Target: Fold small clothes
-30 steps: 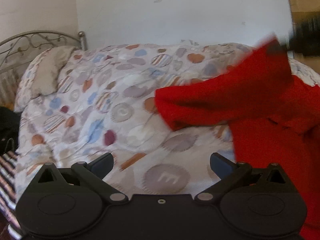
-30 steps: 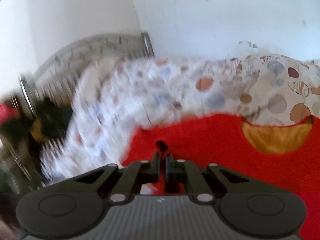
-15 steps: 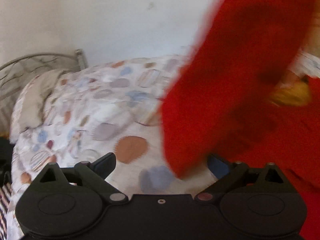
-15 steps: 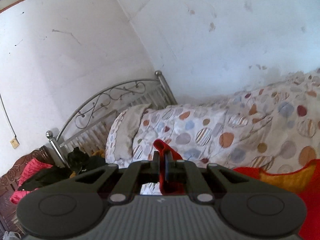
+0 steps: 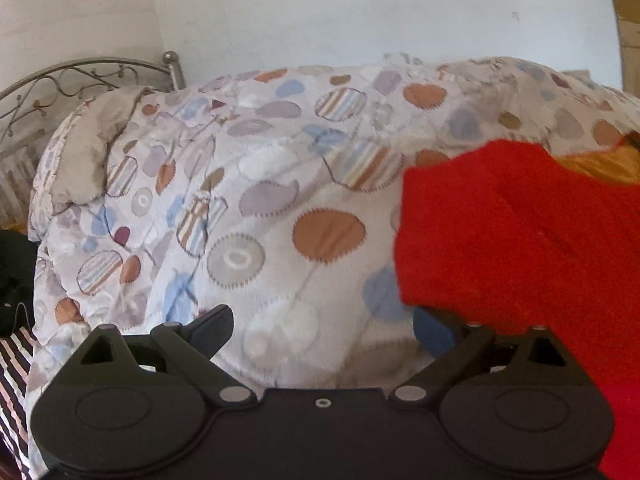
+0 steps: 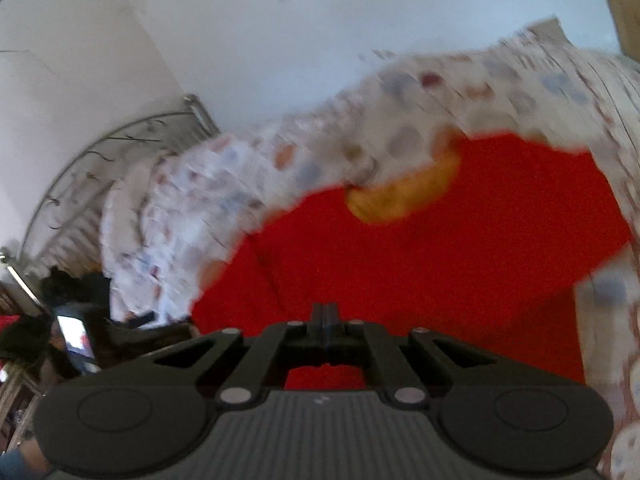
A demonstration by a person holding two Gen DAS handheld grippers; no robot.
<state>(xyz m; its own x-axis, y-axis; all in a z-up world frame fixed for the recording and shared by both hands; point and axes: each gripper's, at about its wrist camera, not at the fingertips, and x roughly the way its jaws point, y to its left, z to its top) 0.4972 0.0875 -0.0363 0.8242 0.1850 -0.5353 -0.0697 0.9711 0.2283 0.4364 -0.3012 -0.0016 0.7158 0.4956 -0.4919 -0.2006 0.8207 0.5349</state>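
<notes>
A red garment (image 5: 516,236) with a yellow-lined neck opening (image 5: 600,162) lies on the patterned bedspread (image 5: 256,208), at the right of the left wrist view. My left gripper (image 5: 324,320) is open over the bedspread with nothing between its fingers; the garment's folded edge overlaps its right finger (image 5: 432,332). In the blurred right wrist view the same red garment (image 6: 440,256) spreads below my right gripper (image 6: 326,312), whose jaws are shut tight with their tips down in the red cloth. The pinched fabric itself is hard to make out against the red.
A metal headboard (image 5: 80,76) and a pillow (image 5: 96,144) stand at the bed's far left, with white walls behind. Dark clothes (image 6: 76,284) and a lit screen (image 6: 76,338) sit beside the bed at left. A striped sheet edge (image 5: 12,360) shows at lower left.
The right gripper lifted a red sleeve up high, then swung down and rolled, laying it over the garment. The left gripper slid sideways; the red fold now lies low beside its right finger.
</notes>
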